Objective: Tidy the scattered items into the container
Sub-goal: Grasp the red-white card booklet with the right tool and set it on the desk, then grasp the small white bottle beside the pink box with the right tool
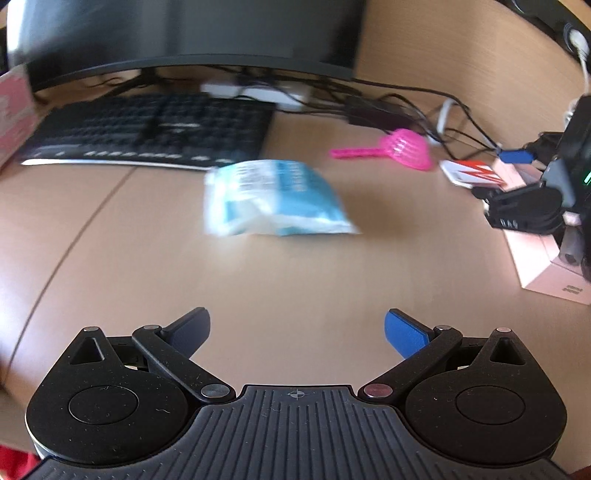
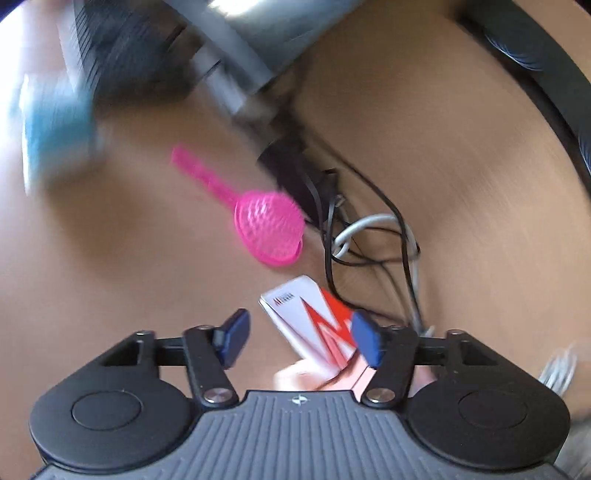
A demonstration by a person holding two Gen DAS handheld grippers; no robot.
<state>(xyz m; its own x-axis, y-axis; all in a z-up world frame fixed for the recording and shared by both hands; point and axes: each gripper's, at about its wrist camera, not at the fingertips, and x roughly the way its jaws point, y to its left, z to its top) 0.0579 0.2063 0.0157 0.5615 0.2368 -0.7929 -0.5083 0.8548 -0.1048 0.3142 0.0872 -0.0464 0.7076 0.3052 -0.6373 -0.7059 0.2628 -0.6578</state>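
Jaws of the left gripper (image 1: 297,332) gape empty before a blue-white plastic packet (image 1: 273,197); the right gripper (image 2: 301,338) stands parted, unclamped, over a white-red card (image 2: 314,325).

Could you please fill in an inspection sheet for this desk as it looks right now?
Surface: wooden desk, bare in front of the left gripper.
Job's things: blue-and-white packet; pink scoop; white-and-red card; pink box at the right edge.
Clutter: keyboard under the monitor.
Grippers: left gripper open, holding nothing; right gripper open, the card between its fingers, not visibly pinched.
Cables: black and grey cables tangled behind the scoop.
Surroundings: container not identifiable; views blurred.
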